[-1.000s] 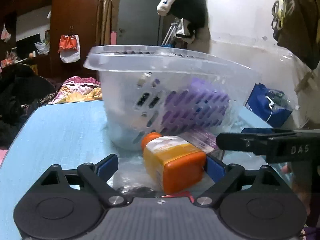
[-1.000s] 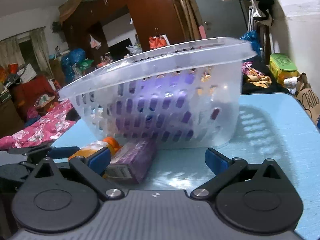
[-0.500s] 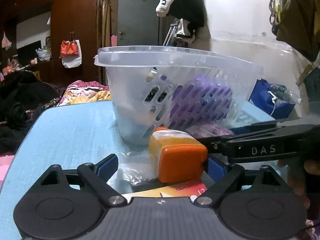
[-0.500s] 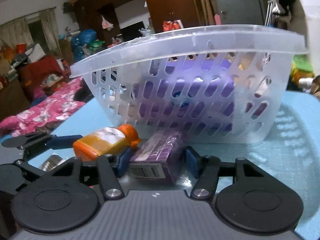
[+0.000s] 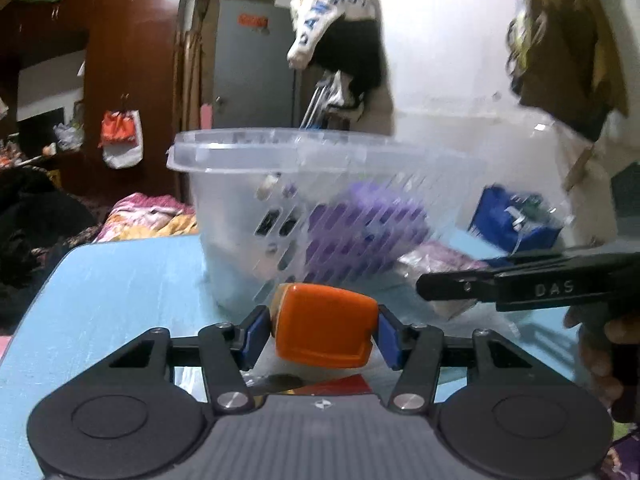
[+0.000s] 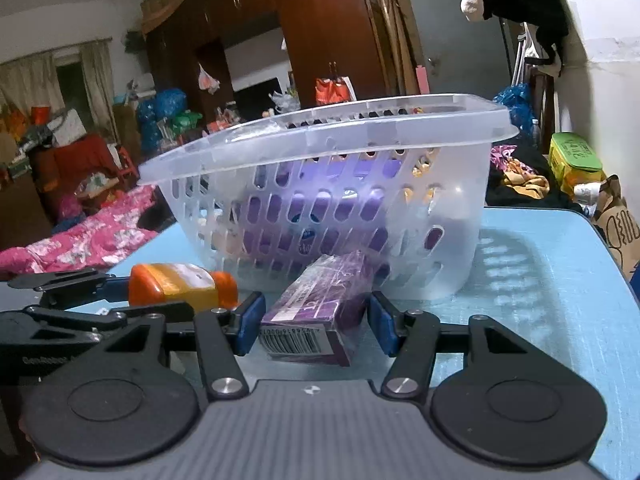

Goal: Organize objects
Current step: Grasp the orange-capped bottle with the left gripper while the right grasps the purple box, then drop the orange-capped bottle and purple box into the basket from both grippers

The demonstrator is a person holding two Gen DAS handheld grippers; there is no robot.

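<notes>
My left gripper (image 5: 320,336) is shut on an orange bottle (image 5: 324,330), held by its orange base just above the blue table (image 5: 120,280); the bottle also shows in the right wrist view (image 6: 180,286). My right gripper (image 6: 314,322) is shut on a purple box (image 6: 320,312) with a barcode end facing me, in front of the clear plastic basket (image 6: 360,152). The basket (image 5: 280,152) stands behind both and holds purple items (image 5: 360,232). The right gripper shows at the right edge of the left wrist view (image 5: 520,284).
A red card and a crumpled clear bag (image 5: 320,384) lie on the table under the left gripper. A blue bag (image 5: 516,224) sits beyond the table at the right. A paper bag (image 6: 616,224) and a green tub (image 6: 576,160) stand past the table's right edge.
The left gripper has closed on the orange bottle and lifted it slightly. The right gripper has closed on the purple box.
</notes>
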